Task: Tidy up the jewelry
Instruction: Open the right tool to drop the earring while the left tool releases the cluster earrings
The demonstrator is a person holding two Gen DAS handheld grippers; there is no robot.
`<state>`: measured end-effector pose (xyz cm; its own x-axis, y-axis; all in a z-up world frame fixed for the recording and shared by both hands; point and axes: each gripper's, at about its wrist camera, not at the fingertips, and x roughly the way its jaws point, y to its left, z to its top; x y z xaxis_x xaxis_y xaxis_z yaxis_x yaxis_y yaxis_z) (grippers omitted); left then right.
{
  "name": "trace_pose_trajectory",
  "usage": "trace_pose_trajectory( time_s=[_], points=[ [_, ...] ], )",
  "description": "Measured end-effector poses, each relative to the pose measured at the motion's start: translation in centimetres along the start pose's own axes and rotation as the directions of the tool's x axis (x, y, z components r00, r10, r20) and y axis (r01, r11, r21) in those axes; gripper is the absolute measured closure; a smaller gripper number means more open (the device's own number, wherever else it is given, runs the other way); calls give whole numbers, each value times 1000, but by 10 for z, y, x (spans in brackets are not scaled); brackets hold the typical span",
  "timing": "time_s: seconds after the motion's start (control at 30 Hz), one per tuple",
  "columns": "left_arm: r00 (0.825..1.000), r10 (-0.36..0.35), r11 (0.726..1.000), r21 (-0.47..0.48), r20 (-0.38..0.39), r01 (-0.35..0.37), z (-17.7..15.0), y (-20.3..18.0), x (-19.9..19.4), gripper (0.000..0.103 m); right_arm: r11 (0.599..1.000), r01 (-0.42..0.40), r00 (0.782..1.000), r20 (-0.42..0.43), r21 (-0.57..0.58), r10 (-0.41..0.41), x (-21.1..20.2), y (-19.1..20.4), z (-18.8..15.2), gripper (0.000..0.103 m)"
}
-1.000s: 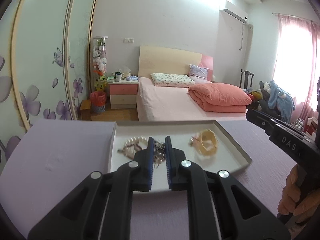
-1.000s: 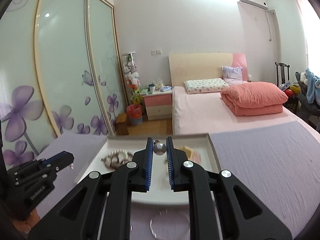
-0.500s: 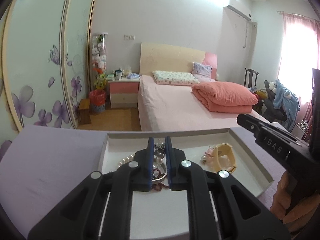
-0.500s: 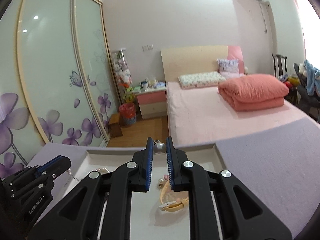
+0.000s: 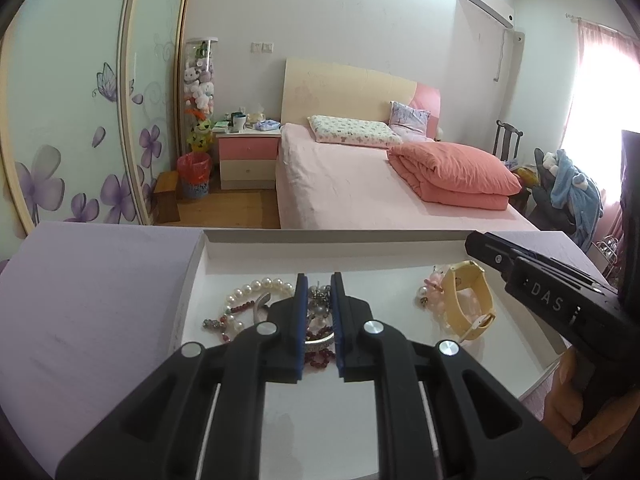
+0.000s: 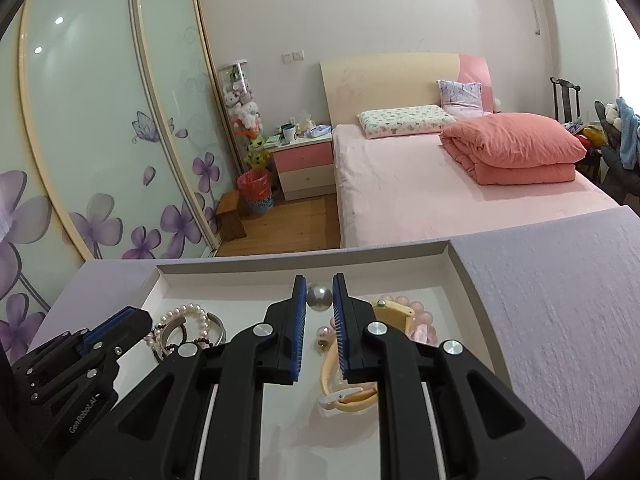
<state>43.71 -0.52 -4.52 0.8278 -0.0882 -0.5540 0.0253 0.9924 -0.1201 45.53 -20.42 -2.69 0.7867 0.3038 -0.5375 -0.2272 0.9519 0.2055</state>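
Two black hand-held grippers hover over a shallow white cardboard tray [image 6: 460, 258] on a lilac-covered table [image 6: 560, 300]. Left of the tray stands a flower-printed glass wardrobe [image 6: 100, 140]; beyond it, a pink bed [image 6: 420, 196]. Inside the tray lie pearl bracelets [image 5: 256, 286] and a yellow watch [image 5: 470, 304]. The left gripper [image 5: 319, 296] pinches a small metallic trinket [image 5: 319, 294]; the right gripper [image 6: 319, 298] clamps a silver bead [image 6: 319, 297].

Daylight is flooding a bright, sharp scene.
The window [image 5: 600, 92] is blowing out to white glare; fisheye edges are bending and darkening at the corners.
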Motion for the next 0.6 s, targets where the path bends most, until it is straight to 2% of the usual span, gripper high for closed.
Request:
trace_pose_trajectory(
  time_s=[0.07, 0.17, 0.27, 0.6],
  points=[
    [1000, -1, 1000, -4, -6, 1, -1, 2, 2, 89, 1000, -4, 1000, -6, 9, 4, 0, -2, 0, 86],
    [1000, 0, 1000, -10, -12, -1, -2, 3, 3, 80, 1000, -4, 1000, 0, 14, 4, -2, -4, -1, 71],
    [1000, 5, 1000, -16, -9, -5, -3, 6, 0, 72, 1000, -1, 1000, 7, 14, 1, -4, -5, -1, 70],
    [1000, 30, 998, -46, 2, -30, -5, 19, -17, 68, 1000, 1, 999, 39, 27, -2, -20, -11, -1, 70]
  ],
)
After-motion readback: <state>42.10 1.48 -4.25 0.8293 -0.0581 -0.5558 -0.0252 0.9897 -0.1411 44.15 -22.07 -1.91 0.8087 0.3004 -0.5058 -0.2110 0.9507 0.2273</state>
